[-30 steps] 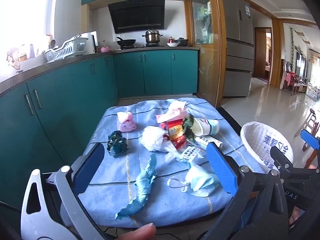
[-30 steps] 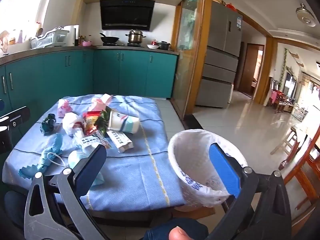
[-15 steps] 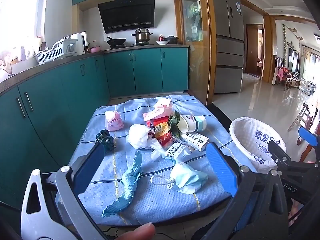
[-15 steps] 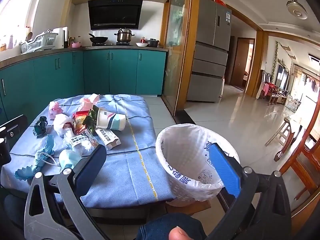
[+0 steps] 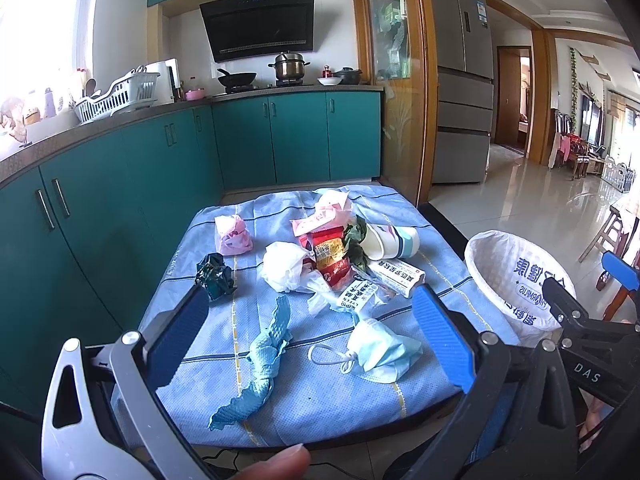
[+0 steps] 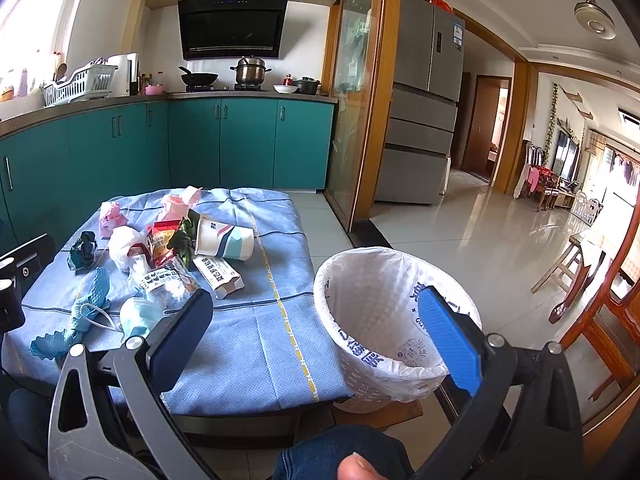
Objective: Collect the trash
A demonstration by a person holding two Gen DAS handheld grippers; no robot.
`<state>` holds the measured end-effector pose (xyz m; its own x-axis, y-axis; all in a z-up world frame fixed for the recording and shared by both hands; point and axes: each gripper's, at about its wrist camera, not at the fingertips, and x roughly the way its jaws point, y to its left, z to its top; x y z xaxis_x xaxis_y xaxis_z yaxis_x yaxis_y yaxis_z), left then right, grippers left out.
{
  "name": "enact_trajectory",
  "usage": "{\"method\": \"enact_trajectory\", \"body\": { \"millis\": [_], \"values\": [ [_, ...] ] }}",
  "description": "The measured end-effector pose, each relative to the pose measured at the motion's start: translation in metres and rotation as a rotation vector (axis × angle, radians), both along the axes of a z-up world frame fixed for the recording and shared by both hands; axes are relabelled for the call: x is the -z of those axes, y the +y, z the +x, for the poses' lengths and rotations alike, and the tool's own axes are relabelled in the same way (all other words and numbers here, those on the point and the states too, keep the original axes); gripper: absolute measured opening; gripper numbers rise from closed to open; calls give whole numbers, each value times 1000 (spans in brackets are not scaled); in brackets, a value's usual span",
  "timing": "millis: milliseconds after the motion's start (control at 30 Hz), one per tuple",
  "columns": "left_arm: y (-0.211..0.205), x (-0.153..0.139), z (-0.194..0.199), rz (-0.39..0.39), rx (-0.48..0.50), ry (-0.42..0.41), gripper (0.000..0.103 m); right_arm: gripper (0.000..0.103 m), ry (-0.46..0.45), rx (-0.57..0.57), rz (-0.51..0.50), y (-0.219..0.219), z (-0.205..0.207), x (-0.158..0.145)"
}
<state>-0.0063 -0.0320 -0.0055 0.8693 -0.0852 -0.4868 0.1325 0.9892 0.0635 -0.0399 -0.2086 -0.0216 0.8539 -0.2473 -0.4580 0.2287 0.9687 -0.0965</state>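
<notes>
Trash lies on a blue cloth-covered table [image 5: 320, 392]: a face mask [image 5: 378, 350], a teal paper strip [image 5: 264, 354], a white crumpled bag [image 5: 282, 266], a red snack packet [image 5: 330, 256], a paper cup [image 5: 390, 242], a small box [image 5: 396, 276], a pink bag [image 5: 232, 234] and a dark green wad [image 5: 214, 276]. My left gripper [image 5: 308, 338] is open and empty, held above the near table edge. My right gripper [image 6: 320, 328] is open and empty, in front of the white lined bin [image 6: 384, 320]. The bin also shows in the left wrist view [image 5: 516, 280].
Teal kitchen cabinets [image 5: 120, 184] run along the left and back. A wooden glass door frame [image 6: 360, 120] and a fridge [image 6: 424, 120] stand behind the table. Wooden chairs [image 6: 592, 304] are at the right. The bin stands on a low stool right of the table.
Both grippers have pulled back and risen slightly, so the table and bin look smaller and farther. Nothing on the table has moved. Both stay open.
</notes>
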Motion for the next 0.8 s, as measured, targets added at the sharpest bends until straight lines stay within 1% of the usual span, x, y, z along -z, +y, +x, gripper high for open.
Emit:
{"method": "enact_trajectory", "body": {
  "millis": [200, 800],
  "values": [
    [2, 2, 3, 7, -14, 10, 101, 100, -4, -7, 18, -2, 4, 2],
    [7, 9, 7, 8, -34, 30, 101, 100, -1, -6, 21, -4, 9, 6]
  ]
}}
